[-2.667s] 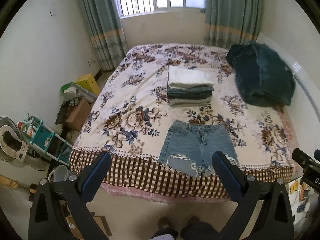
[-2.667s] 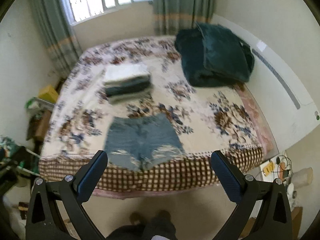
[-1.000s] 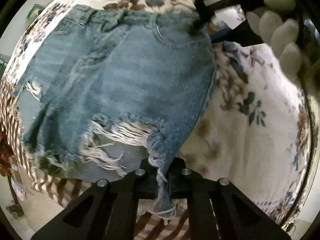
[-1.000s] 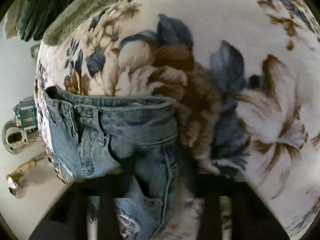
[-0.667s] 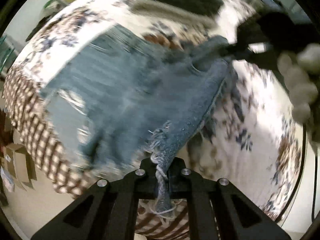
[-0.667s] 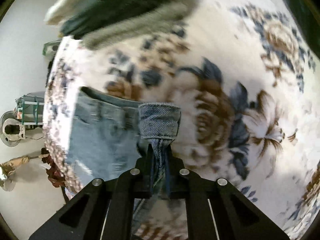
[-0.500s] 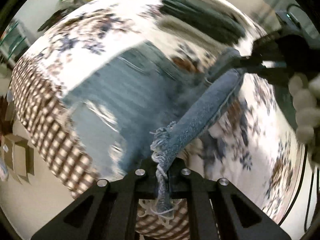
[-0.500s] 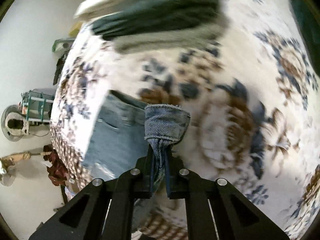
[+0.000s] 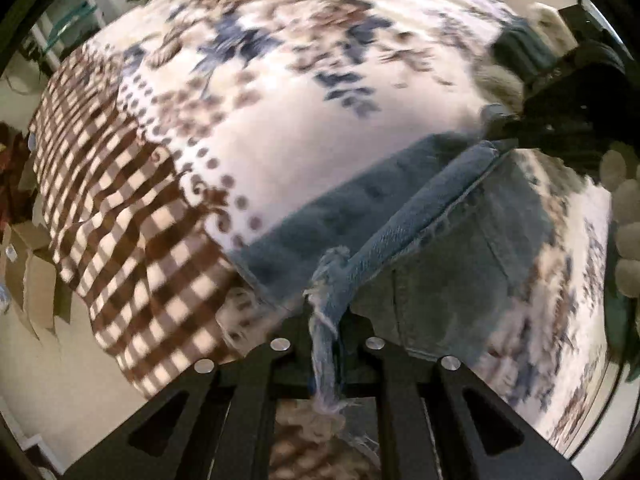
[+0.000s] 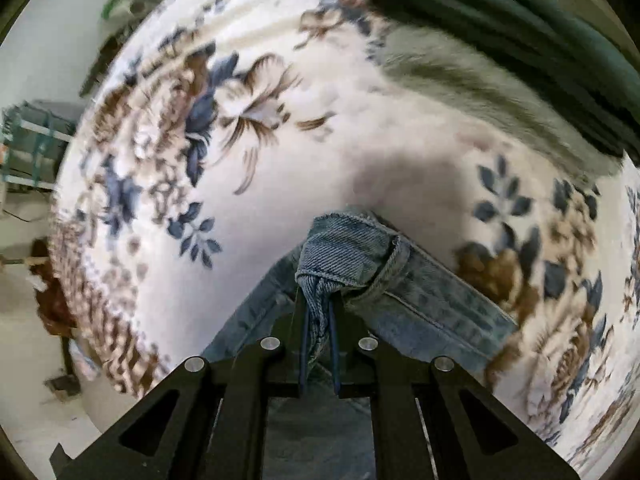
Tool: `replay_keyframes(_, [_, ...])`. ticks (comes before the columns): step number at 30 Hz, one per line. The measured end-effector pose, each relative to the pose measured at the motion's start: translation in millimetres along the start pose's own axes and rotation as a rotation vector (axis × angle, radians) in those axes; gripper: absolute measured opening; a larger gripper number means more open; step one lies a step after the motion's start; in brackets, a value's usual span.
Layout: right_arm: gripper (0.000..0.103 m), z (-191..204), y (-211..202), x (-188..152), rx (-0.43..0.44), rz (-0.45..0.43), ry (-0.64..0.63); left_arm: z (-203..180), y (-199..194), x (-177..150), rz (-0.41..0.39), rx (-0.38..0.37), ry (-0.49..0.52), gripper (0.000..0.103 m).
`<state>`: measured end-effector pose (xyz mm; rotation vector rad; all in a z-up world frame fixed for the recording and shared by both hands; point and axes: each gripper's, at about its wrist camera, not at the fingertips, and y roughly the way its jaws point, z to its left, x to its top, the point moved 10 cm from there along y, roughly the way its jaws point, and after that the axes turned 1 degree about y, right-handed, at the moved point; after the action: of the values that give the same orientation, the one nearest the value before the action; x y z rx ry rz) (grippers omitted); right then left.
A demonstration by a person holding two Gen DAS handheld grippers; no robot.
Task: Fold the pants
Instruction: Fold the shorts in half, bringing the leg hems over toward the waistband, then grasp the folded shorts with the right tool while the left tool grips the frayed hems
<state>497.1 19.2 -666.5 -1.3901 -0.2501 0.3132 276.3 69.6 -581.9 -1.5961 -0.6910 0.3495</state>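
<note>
Light blue denim shorts (image 9: 400, 216) with a frayed hem lie on the floral bedspread (image 9: 280, 92), folded over along their length. My left gripper (image 9: 325, 320) is shut on the frayed leg hem. My right gripper (image 10: 319, 312) is shut on the waistband corner (image 10: 348, 248); it also shows in the left wrist view (image 9: 520, 128), gripped in a white-gloved hand (image 9: 628, 216). The edge held between the two grippers runs taut just above the lower layer of the shorts.
A stack of folded clothes (image 10: 500, 52) sits on the bed just beyond the shorts. The bed's checkered border (image 9: 120, 216) hangs at its front edge. Cardboard boxes (image 9: 28, 264) and a teal shelf (image 10: 28, 140) stand on the floor to the left.
Both grippers closed on the shorts' right side, lifted it and carried it leftward over the other half. The folded edge now lies over the left half.
</note>
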Motion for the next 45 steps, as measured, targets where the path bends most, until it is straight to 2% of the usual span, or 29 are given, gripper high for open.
replay_keyframes(2, [0.009,8.7,17.0,5.4,-0.053,0.017,-0.029,9.8,16.7,2.1,0.025,-0.026,-0.03,0.009])
replay_keyframes(5, [0.012,14.2,33.7,8.7,-0.088,0.052,-0.057,18.6,29.8,1.6,0.062,-0.069,-0.086,0.01])
replay_keyframes(7, [0.025,18.1,35.1,9.1,-0.043,0.072,-0.039,21.3,26.5,1.7,0.055,-0.092,-0.122,0.015])
replay_keyframes(9, [0.055,23.3,30.5,7.5,0.054,0.095,-0.02,28.1,13.6,3.8,0.019,-0.088,-0.151,0.038])
replay_keyframes(10, [0.058,24.1,24.0,5.2,0.111,0.103,-0.007,31.5,6.7,5.5,0.002,-0.094,-0.167,0.067])
replay_keyframes(11, [0.06,22.0,14.3,3.6,0.156,0.092,0.004,35.0,-1.7,6.7,-0.022,-0.096,-0.185,0.089])
replay_keyframes(14, [0.065,2.0,-12.9,-0.1,0.2,0.036,0.024,40.8,-20.3,7.3,-0.081,-0.083,-0.21,0.09])
replay_keyframes(17, [0.065,-34.5,-25.9,-5.8,0.197,0.022,0.084,40.8,-15.9,4.7,-0.088,-0.061,-0.194,0.091])
replay_keyframes(19, [0.065,-61.3,-25.2,-14.9,0.21,0.049,0.12,39.3,2.3,4.6,-0.057,-0.042,-0.191,0.091])
replay_keyframes(22, [0.065,-93.8,-11.9,-23.1,0.19,0.081,0.166,48.3,40.6,3.0,0.001,0.056,-0.203,0.091])
replay_keyframes(23, [0.065,-106.7,-5.2,-27.4,0.174,0.094,0.185,55.6,54.0,1.9,0.028,0.068,-0.226,0.091])
replay_keyframes(25, [0.065,-117.0,9.4,-31.8,0.156,0.097,0.203,66.3,66.6,2.8,0.046,0.037,-0.292,0.091])
replay_keyframes(27, [0.065,-126.8,12.1,-33.8,0.142,0.095,0.204,71.2,55.9,6.5,0.022,0.029,-0.323,0.091])
replay_keyframes(30, [0.065,-129.8,1.1,-40.6,0.213,0.08,0.2,67.3,20.2,0.9,-0.038,0.037,-0.328,0.09])
replay_keyframes(32, [0.067,-135.9,-11.8,-51.8,0.236,0.069,0.191,56.1,-2.9,-15.6,-0.048,-0.004,-0.37,0.09])
replay_keyframes(33, [0.068,-140.5,-18.2,-56.4,0.245,0.064,0.187,45.6,-14.0,-29.1,-0.047,-0.055,-0.41,0.09])
replay_keyframes(36, [0.068,-153.1,-34.1,-80.0,0.249,0.061,0.17,8.6,-23.4,-75.0,0.028,-0.217,-0.557,0.091])
replay_keyframes(38, [0.068,-162.8,-40.1,-100.8,0.249,0.071,0.141,-9.6,-19.7,-106.5,0.077,-0.287,-0.672,0.09])
replay_keyframes(42, [0.068,-173.2,-37.0,-129.9,0.239,0.105,0.094,-49.2,-5.3,-150.2,0.125,-0.373,-0.824,0.09])
replay_keyframes(45, [0.068,-178.8,-28.5,-142.7,0.244,0.118,0.071,-75.4,14.2,-162.8,0.147,-0.416,-0.879,0.09])
